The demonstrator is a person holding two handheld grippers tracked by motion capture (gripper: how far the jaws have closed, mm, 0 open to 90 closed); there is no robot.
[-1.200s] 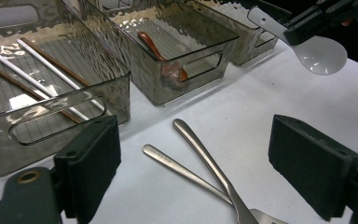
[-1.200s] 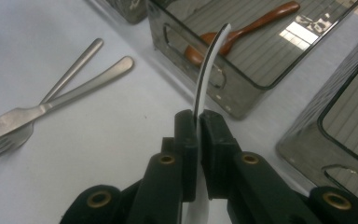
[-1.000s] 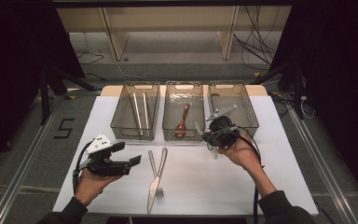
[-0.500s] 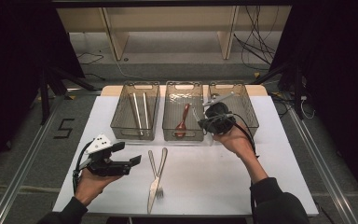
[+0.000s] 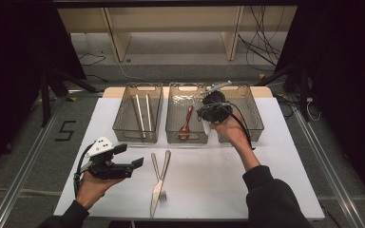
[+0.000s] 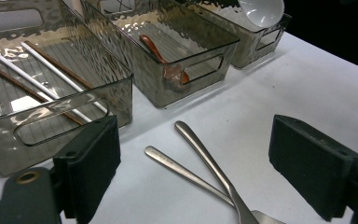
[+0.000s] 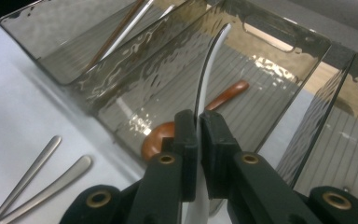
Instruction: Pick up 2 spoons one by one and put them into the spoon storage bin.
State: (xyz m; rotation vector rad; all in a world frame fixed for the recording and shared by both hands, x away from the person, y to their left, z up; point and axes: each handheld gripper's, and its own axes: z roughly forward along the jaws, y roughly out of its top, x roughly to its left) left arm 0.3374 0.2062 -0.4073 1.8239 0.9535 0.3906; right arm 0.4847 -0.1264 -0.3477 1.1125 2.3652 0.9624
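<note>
The right gripper (image 7: 199,126) has its two black jaws pinched tight on the handle of a white glazed ceramic soup spoon (image 7: 209,65); the curved handle rises out past the jaw tips, over the middle smoky clear plastic bin (image 7: 279,51) where a brown wooden spoon (image 7: 223,95) lies below them. The white spoon looks stiff, smooth and slippery, likely brittle, so I'd judge a grip on the flat of the handle near its middle safest, and a gentle set-down wise. The left gripper (image 6: 193,163) waits with jaws spread wide and empty, a steel fork (image 6: 214,168) and steel knife (image 6: 186,172) lying crossed on the white table (image 6: 307,84) between them.
</note>
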